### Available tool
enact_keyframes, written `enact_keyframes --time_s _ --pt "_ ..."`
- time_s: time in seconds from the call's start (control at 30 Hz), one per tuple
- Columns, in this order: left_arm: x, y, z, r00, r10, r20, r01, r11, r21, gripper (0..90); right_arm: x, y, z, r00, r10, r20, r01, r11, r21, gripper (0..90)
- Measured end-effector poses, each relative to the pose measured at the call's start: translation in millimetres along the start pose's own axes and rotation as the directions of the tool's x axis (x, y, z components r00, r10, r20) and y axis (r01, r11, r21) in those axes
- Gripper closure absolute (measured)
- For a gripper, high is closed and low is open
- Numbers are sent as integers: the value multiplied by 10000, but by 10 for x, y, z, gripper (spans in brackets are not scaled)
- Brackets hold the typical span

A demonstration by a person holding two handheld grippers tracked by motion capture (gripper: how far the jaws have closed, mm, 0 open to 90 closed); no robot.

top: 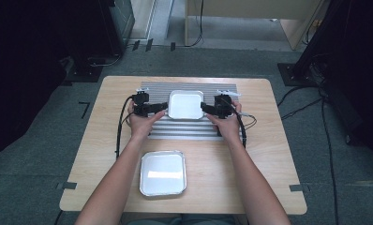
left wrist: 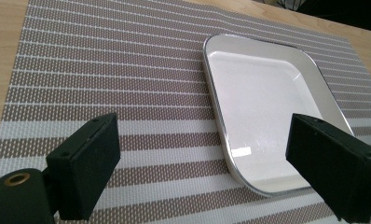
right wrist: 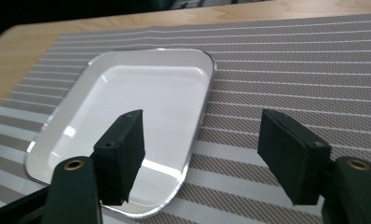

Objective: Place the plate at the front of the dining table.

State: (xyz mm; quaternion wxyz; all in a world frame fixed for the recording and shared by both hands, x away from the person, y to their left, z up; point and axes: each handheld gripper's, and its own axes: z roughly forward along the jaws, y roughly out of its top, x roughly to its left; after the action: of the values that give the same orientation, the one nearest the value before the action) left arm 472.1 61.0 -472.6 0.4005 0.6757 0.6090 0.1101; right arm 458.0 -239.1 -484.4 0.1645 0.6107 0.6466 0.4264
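Both forearms reach forward over the table, a gripper in each hand.

The left hand (top: 140, 123) holds the left gripper (top: 162, 107) toward the far left part of the table, jaws pointing inward to the right and standing wide apart with nothing pressed between them. The right hand (top: 227, 123) mirrors it toward the far right, its right gripper (top: 205, 108) pointing inward to the left, jaws likewise parted and empty. Cables trail from both.

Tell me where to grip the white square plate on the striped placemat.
Take the white square plate by its raised rim at the left and right edges, one gripper per side, coming in low and level. It lies flat on the striped placemat, so the upturned rim is probably the one part jaws can pinch.
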Motion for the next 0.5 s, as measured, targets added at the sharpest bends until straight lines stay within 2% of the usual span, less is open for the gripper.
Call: enact_keyframes --time_s 0.03,0.07,0.1,0.17,0.23,0.33,0.37,0.43,0.5 --pt "0 -17 -17 9999 112 -73 -112 9999 -21 99 11 -6 -17 9998 -107 194 106 9999 59 328" --pt "-5 -40 -52 9981 523 -314 -526 9986 -96 99 13 -11 -34 9995 -229 214 226 9996 156 321" --pt "-5 -48 -74 9964 743 -410 -747 9972 -87 99 11 -22 -61 9992 -337 216 331 9991 269 321" --pt "6 -65 -130 9933 1025 -529 -1033 9946 -117 99 6 -39 -102 9986 -457 264 450 9986 278 313" --pt "43 -86 -207 9927 1106 -477 -1117 9935 -209 99 2 -55 -155 9992 -342 186 338 9992 204 286" --pt "108 -129 -289 9919 1195 -423 -1206 9924 -251 99 -19 -82 -226 9998 -124 172 129 9996 -251 283" --pt "126 -140 -303 9914 1242 -408 -1251 9919 -212 98 -29 -96 -265 9998 162 131 -154 9983 -571 290" --pt "166 -168 -330 9912 1261 -413 -1269 9917 -187 99 -22 -115 -310 9992 26 406 11 9957 -921 309" --pt "218 -205 -362 9922 1192 -356 -1198 9926 -177 98 -6 -130 -349 9975 -418 577 467 9952 -860 299"
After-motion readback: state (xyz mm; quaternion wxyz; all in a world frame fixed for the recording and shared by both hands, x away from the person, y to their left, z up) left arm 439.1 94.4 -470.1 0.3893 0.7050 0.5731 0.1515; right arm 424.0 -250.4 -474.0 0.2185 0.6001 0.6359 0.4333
